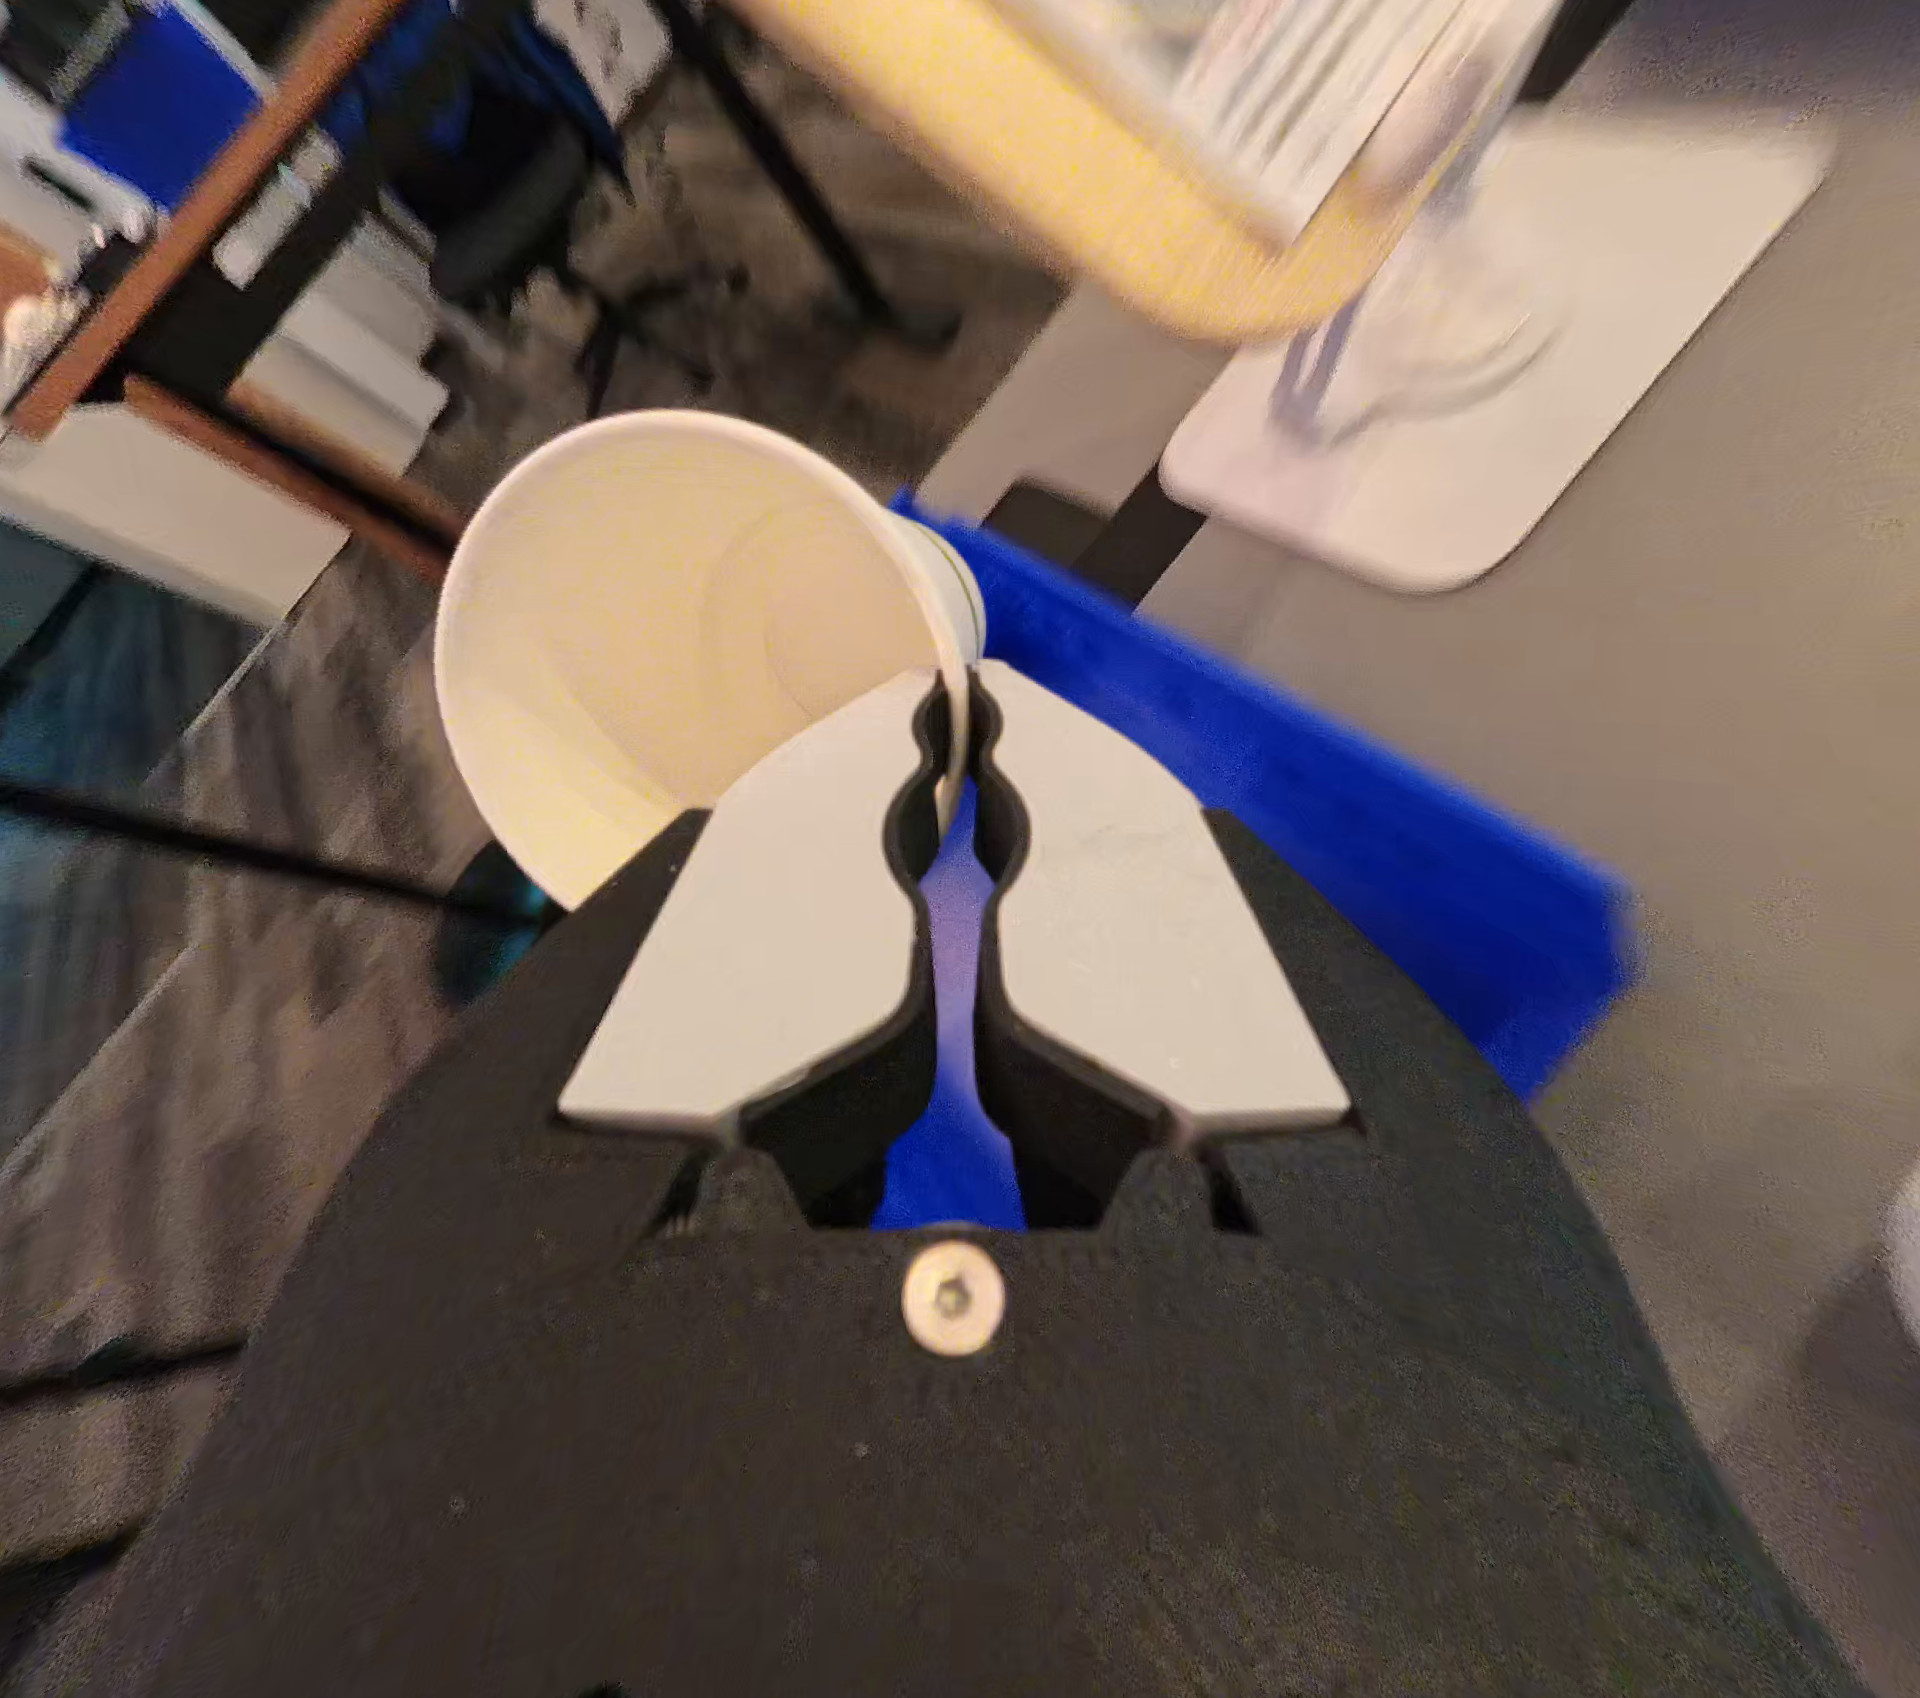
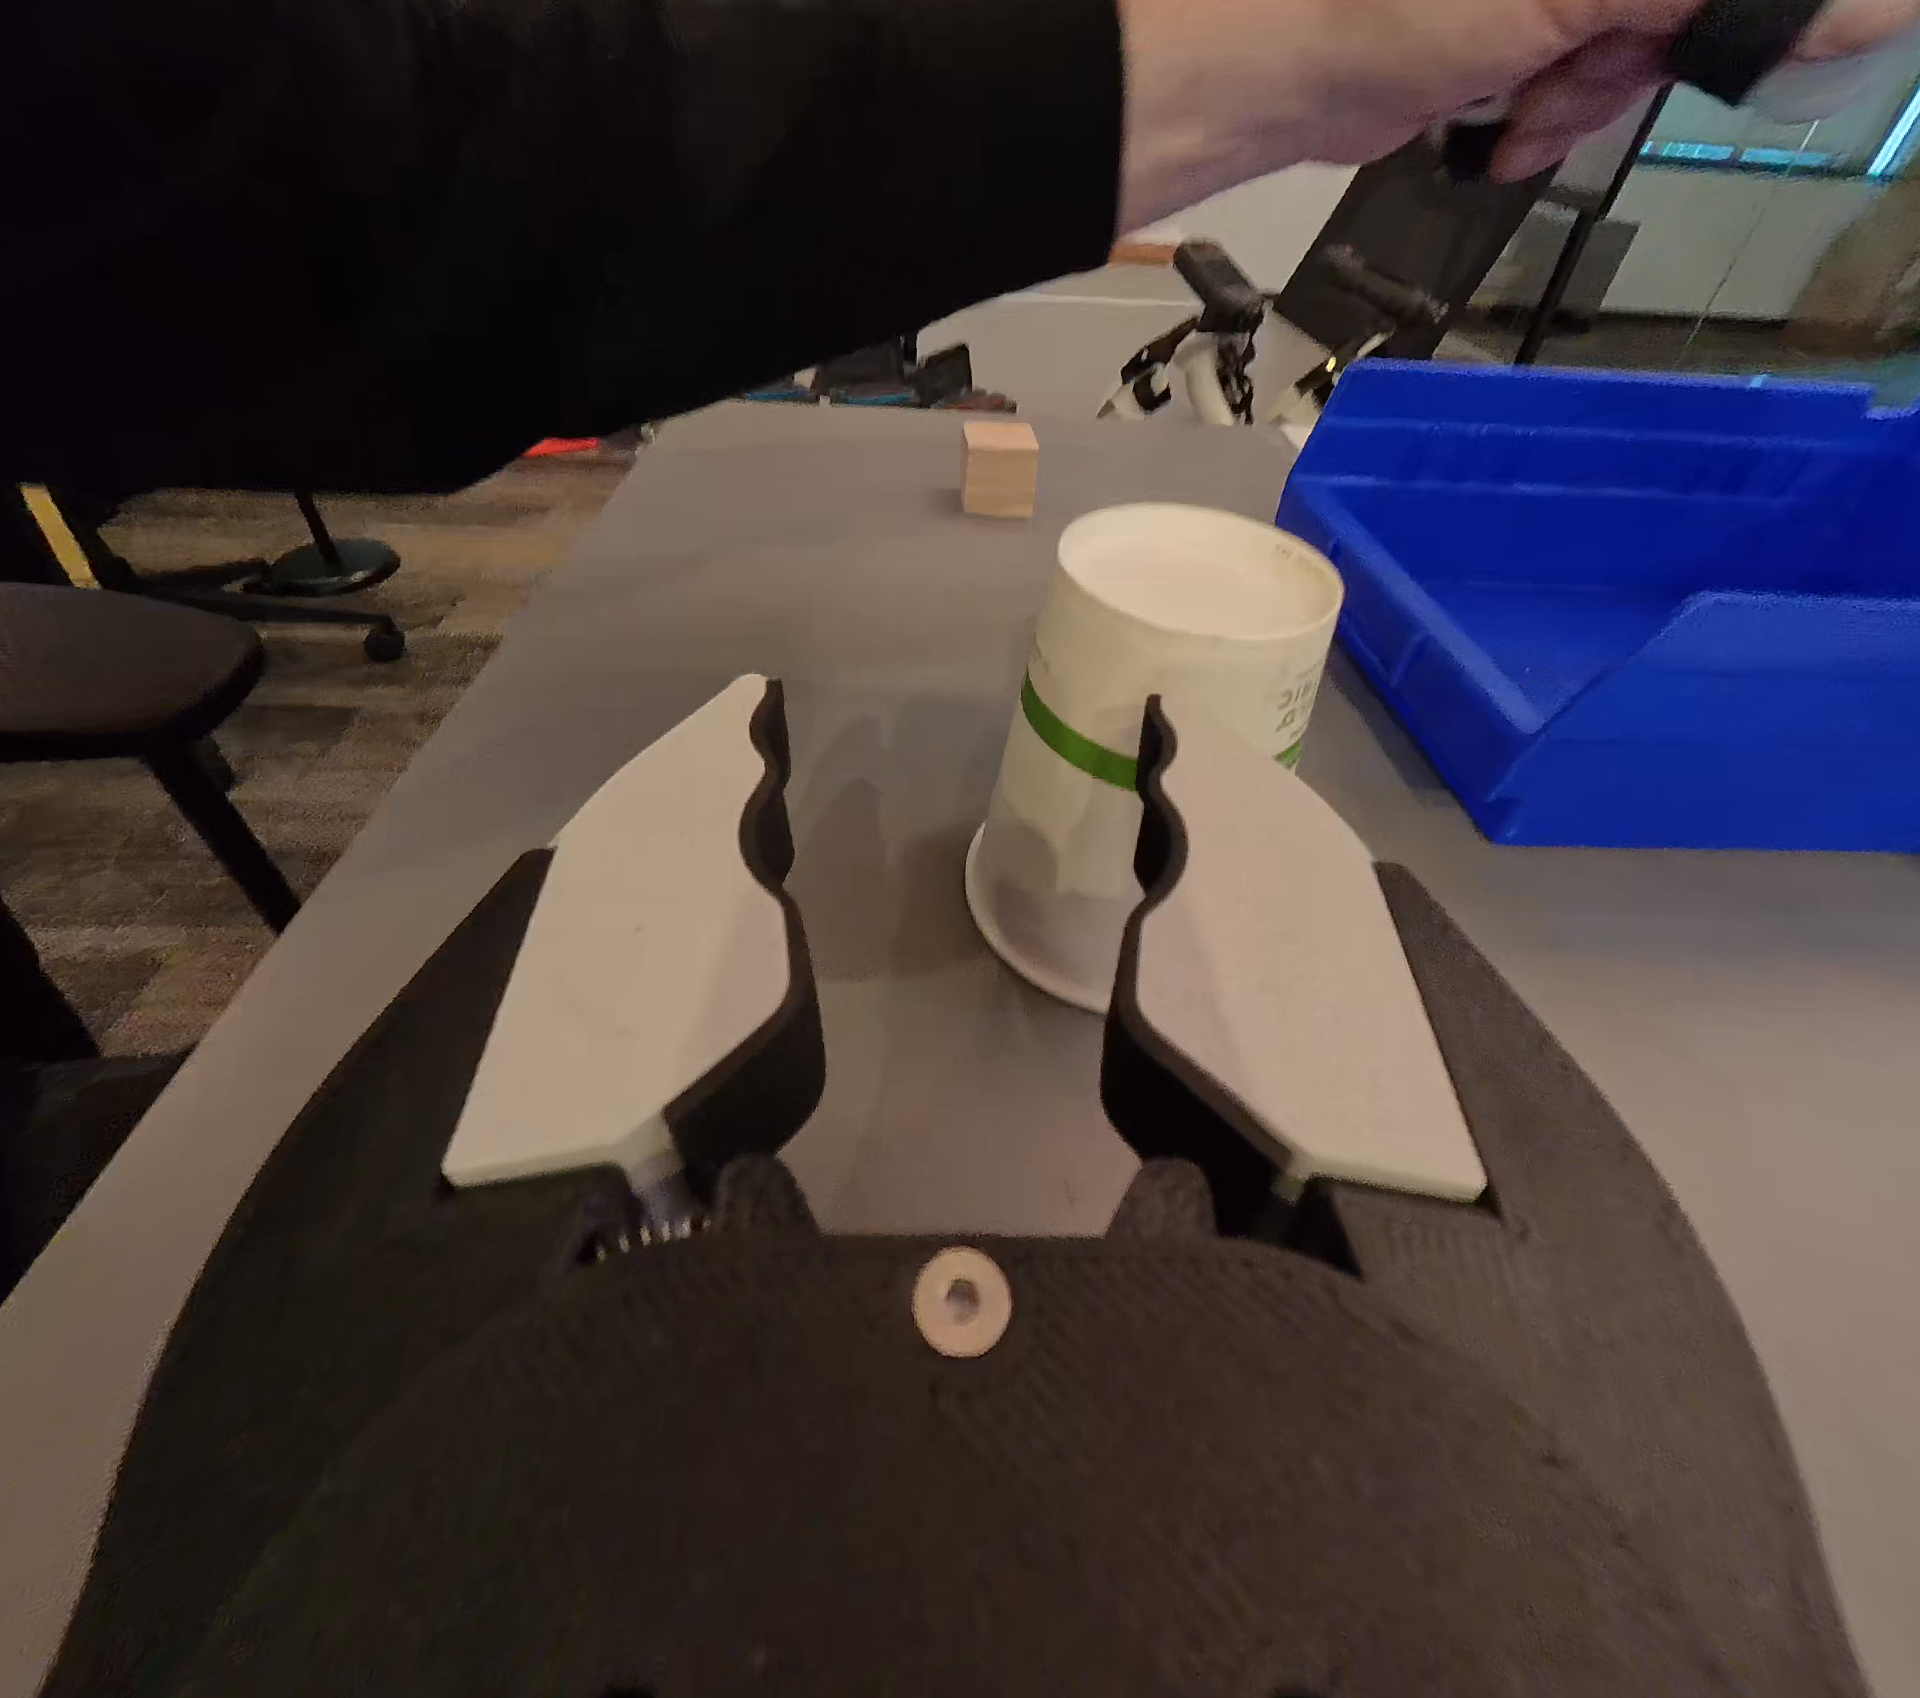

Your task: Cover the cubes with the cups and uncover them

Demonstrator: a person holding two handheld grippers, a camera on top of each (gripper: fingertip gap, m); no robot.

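Left wrist view: left claw [image 1: 958, 713] pinches paper cup [image 1: 675, 661] rim, lifted mid-frame | right claw [image 2: 961, 755] wide open, empty, beside inverted cup [image 2: 1143, 744] on desk [image 2: 1558, 1077] | cube [image 2: 1000, 469] bare, upper centre | likely uncovering; next grip inverted cup

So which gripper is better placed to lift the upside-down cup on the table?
Right. The right gripper is open with the upside-down cup just ahead, beside its right finger. The left gripper is shut on another cup, held up off the table.
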